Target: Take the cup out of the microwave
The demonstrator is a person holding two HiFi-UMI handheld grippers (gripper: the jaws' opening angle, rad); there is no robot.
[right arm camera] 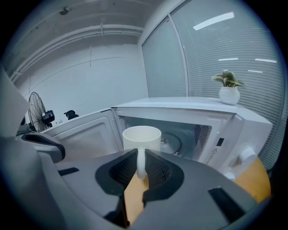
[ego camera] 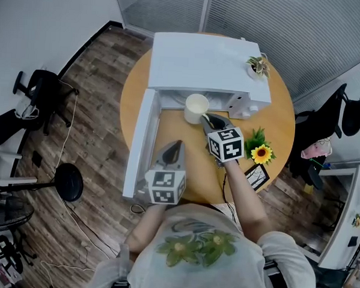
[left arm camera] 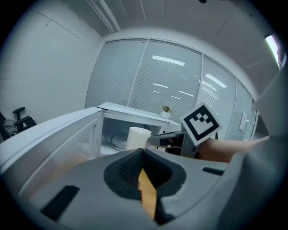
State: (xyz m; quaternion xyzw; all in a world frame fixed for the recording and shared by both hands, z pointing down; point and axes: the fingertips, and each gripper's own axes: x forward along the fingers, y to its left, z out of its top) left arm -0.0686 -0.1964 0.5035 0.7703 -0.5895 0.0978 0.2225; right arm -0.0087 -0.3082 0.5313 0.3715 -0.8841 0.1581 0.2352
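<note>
A white cup [ego camera: 196, 107] hangs just in front of the open white microwave [ego camera: 202, 60], above the round wooden table [ego camera: 280, 118]. My right gripper [ego camera: 206, 118] is shut on the cup's handle; in the right gripper view the handle [right arm camera: 141, 162] runs down between the jaws, with the cup [right arm camera: 141, 137] upright beyond them. My left gripper [ego camera: 175, 145] hovers over the table beside the open door [ego camera: 139, 141], shut and empty. From the left gripper view its jaw tips [left arm camera: 143, 152] meet, and the cup [left arm camera: 138, 137] shows ahead with the right gripper [left arm camera: 157, 140] on it.
A small potted plant [ego camera: 258, 66] stands on the microwave's top right corner. A sunflower [ego camera: 262, 154] and a small framed card [ego camera: 256, 176] sit on the table's right side. The glass turntable [right arm camera: 173, 143] shows inside the cavity. Chairs and a fan stand around the table.
</note>
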